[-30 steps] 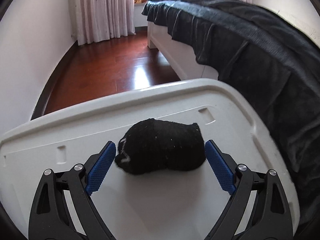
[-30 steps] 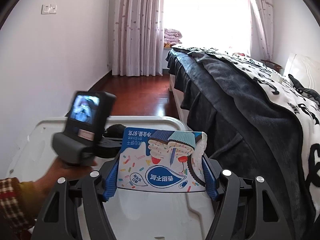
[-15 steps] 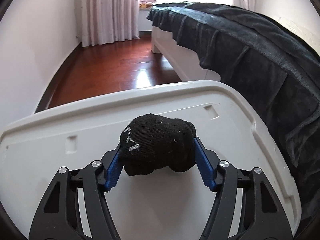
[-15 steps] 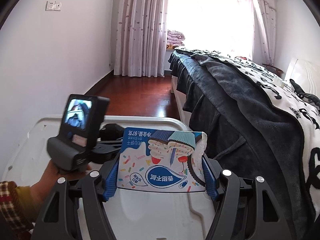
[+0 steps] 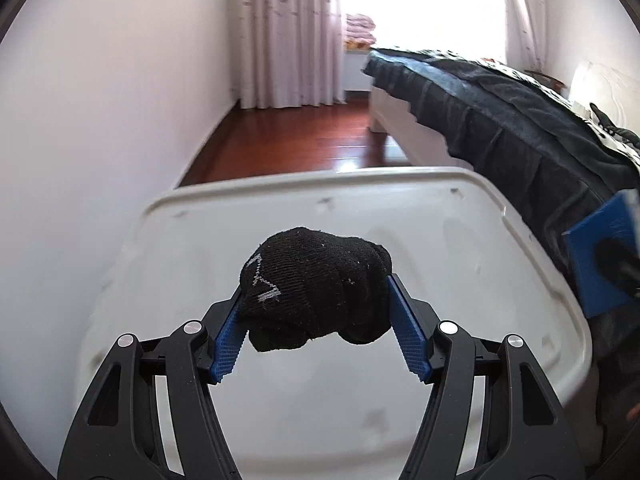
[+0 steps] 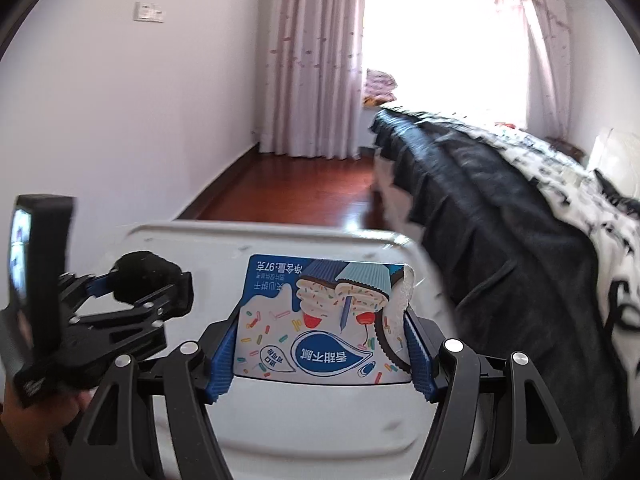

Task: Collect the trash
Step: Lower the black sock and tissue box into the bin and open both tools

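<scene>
Left gripper (image 5: 318,322): pinching black sock (image 5: 316,284), above white bin lid (image 5: 460,216).
Right gripper (image 6: 322,346): clamped on blue snack box (image 6: 320,320).

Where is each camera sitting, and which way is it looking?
Left wrist: rides on the left gripper, looking forward over the black sock it grips and the white bin lid toward the curtains; only its own fingers show.
Right wrist: rides on the right gripper, looking forward over the snack box it grips; the person's left hand shows.
Shared: sock, lid, bed, curtains.
</scene>
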Demonstrator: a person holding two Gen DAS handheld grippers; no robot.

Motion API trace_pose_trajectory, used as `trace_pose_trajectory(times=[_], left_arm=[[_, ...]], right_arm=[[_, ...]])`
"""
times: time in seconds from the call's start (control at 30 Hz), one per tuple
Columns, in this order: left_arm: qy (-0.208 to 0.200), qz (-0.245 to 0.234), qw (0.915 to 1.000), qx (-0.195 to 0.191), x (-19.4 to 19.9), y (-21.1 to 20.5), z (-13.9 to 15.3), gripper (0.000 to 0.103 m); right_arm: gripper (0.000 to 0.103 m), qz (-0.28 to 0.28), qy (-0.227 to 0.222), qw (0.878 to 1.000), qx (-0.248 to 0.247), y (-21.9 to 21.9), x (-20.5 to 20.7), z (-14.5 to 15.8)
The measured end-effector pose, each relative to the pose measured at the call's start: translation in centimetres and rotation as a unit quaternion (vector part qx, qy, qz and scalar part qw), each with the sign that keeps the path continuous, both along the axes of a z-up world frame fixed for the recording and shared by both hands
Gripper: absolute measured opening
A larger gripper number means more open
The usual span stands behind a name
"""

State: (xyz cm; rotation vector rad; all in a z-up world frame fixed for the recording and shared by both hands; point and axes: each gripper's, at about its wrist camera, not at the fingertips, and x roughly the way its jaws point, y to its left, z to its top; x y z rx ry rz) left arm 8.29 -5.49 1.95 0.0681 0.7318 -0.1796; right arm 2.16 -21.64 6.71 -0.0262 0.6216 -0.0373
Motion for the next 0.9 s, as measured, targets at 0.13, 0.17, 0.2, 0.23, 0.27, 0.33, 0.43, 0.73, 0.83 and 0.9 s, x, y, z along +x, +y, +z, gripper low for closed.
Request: trace_pose_trajectory(times=[0.13,0.17,0.2,0.23,0.27,0.33,0.43,0.73,0.83,0.9], left_arm=[[0.023,0.032,0.9989,-0.025,-7.0,4.6,-0.7,0.063],[0.033,0.04,0.9984,-0.026,-9.2,5.9,-1.4,0.063],[0.044,0.042,0.9978,-0.028,-10.6,6.7,-2.1,0.063],[0.052,0.044,0.9972,-0.03,-11.6,7.3,-2.6,0.063],[0.064,0.048,0.9962,-0.033,-13.2,8.2,-3.5,0.063],[0.082,0.054,0.9944,-0.038,-15.1,9.2,-4.7,0.063],[0.098,0.06,0.9926,-0.039,-17.4,10.1,-6.2,0.063],[0.11,0.052,0.9921,-0.029,-19.5,9.2,-7.9,0.066],[0.108,0.052,0.9923,-0.029,-19.5,9.1,-7.9,0.067],[0.108,0.052,0.9924,-0.027,-19.7,9.3,-8.0,0.07]], right_arm=[[0.068,0.024,0.024,0.999,0.026,4.3,-4.9,-2.1],[0.068,0.03,0.039,0.998,0.037,5.6,-6.5,-3.3],[0.068,0.034,0.052,0.997,0.043,6.4,-7.7,-4.2],[0.068,0.036,0.063,0.996,0.047,7.2,-8.8,-5.2],[0.068,0.041,0.078,0.995,0.048,8.1,-10.2,-6.4],[0.068,0.046,0.103,0.993,0.04,9.3,-11.9,-8.2],[0.068,0.046,0.145,0.987,0.048,10.0,-14.0,-10.5],[0.069,0.021,0.185,0.982,0.033,10.2,-15.6,-13.4],[0.074,0.012,0.183,0.983,0.029,10.2,-15.7,-13.2],[0.086,0.005,0.176,0.984,0.021,10.1,-15.8,-13.0]])
